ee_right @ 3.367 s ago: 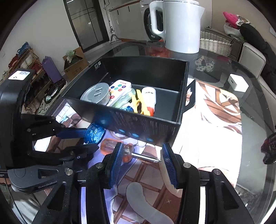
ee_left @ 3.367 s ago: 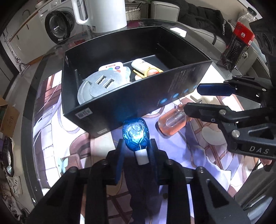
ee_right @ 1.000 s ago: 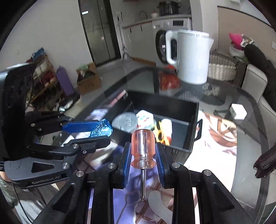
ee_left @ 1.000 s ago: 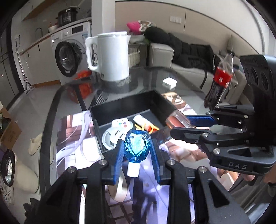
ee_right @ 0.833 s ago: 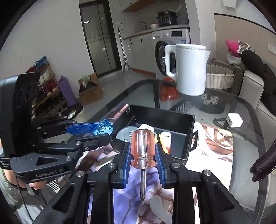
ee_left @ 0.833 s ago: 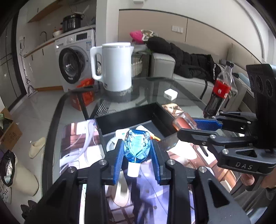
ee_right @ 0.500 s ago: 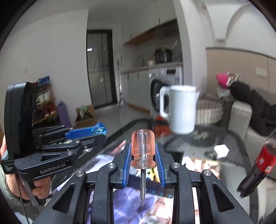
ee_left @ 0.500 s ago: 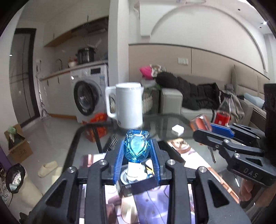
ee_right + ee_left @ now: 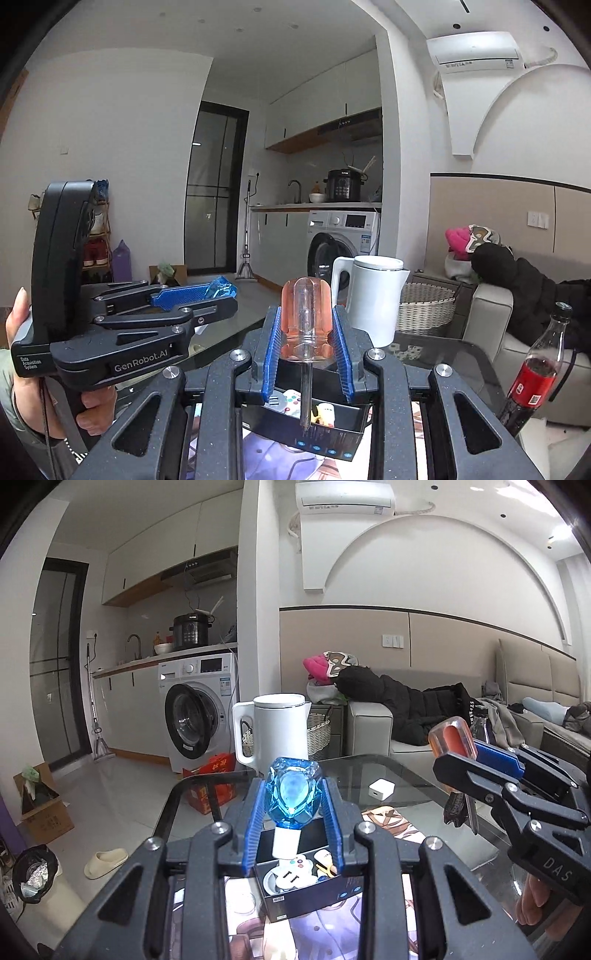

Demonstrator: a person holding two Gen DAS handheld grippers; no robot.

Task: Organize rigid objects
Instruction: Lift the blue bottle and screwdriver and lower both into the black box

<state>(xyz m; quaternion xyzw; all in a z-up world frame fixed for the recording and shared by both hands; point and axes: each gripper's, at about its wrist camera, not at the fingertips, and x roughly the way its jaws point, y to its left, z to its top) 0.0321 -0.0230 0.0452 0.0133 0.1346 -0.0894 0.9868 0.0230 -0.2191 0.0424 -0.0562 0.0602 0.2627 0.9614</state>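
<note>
The black box (image 9: pixel 314 893) shows only in part: gripper fingers cover its near corners in both views. Items inside it (image 9: pixel 325 410) are too small and overlapped to name. The cola bottle (image 9: pixel 480 720) is mostly hidden behind the screwdriver handle (image 9: pixel 452 736).

Counts: 2 black claws with blue pads, left claw (image 9: pixel 294 825) and right claw (image 9: pixel 306 360). 1 faceted blue crystal-shaped bottle with white neck (image 9: pixel 293 797). 1 screwdriver with clear orange handle (image 9: pixel 305 319). 1 open black cardboard box (image 9: pixel 314 895) on the glass bench (image 9: pixel 399 775). 1 white plastic kettle (image 9: pixel 279 729). 1 cola bottle with red label (image 9: pixel 535 373). 1 small white cube charger (image 9: pixel 381 789). 1 wicker basket (image 9: pixel 424 306). 1 washing machine (image 9: pixel 199 709).
</note>
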